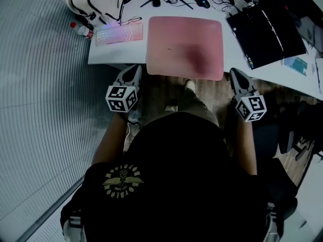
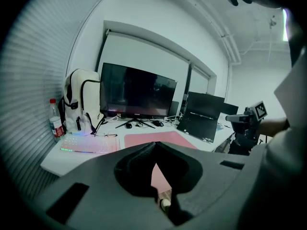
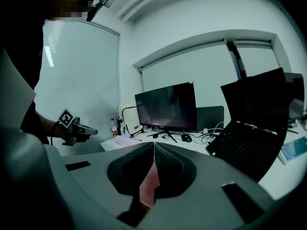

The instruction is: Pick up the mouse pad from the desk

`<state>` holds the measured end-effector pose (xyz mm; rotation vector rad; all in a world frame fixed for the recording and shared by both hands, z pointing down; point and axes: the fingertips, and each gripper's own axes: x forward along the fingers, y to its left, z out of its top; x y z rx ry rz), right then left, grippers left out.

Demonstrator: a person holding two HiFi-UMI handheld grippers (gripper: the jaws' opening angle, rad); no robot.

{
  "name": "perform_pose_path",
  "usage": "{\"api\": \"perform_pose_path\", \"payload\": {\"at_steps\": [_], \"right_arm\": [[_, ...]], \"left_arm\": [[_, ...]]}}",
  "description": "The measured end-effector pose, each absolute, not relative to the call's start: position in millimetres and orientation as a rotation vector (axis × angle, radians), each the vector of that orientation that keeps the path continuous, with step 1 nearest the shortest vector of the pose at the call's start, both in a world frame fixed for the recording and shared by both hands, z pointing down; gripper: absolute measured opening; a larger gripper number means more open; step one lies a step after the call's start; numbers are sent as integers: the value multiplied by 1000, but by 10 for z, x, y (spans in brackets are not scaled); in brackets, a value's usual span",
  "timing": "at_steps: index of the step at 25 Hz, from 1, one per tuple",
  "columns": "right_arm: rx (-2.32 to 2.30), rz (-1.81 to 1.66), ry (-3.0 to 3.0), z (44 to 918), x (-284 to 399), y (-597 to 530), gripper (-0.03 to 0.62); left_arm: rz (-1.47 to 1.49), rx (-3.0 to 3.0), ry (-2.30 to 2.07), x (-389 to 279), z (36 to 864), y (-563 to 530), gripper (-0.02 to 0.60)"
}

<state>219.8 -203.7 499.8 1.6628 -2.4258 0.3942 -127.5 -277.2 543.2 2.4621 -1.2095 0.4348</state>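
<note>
A flat pink rectangular mouse pad [image 1: 184, 47] lies at upper centre of the head view on the white desk [image 1: 108, 54], and its near edge appears to overhang. It looks light, thin and floppy, so that edge seems the best hold. The left gripper [image 1: 137, 69] and right gripper [image 1: 235, 74], jaws together and empty, sit beside its near corners.

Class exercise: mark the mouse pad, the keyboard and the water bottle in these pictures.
mouse pad [image 1: 177, 42], head view, middle of its pink surface.
keyboard [image 1: 119, 35], head view, middle of the keys.
water bottle [image 2: 56, 124], left gripper view, its label.
</note>
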Motion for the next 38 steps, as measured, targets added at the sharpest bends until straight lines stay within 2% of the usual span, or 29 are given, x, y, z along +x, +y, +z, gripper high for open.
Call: {"api": "perform_pose_path", "payload": {"at_steps": [15, 29, 33, 38], "right_arm": [[1527, 612, -2293, 5990, 2353, -2235, 25], [1423, 880, -2141, 7004, 2532, -2308, 92], [1415, 969, -2083, 7266, 2639, -2259, 109], [1371, 1078, -2019, 7611, 2736, -2214, 171]], "left_arm": [[541, 2271, -1180, -1284, 6498, -3105, 8], [642, 2161, -1049, -1242, 7291, -3147, 11], [691, 2109, -996, -1235, 7528, -3122, 92], [710, 2086, -933, -1193, 7750, -3133, 162]]}}
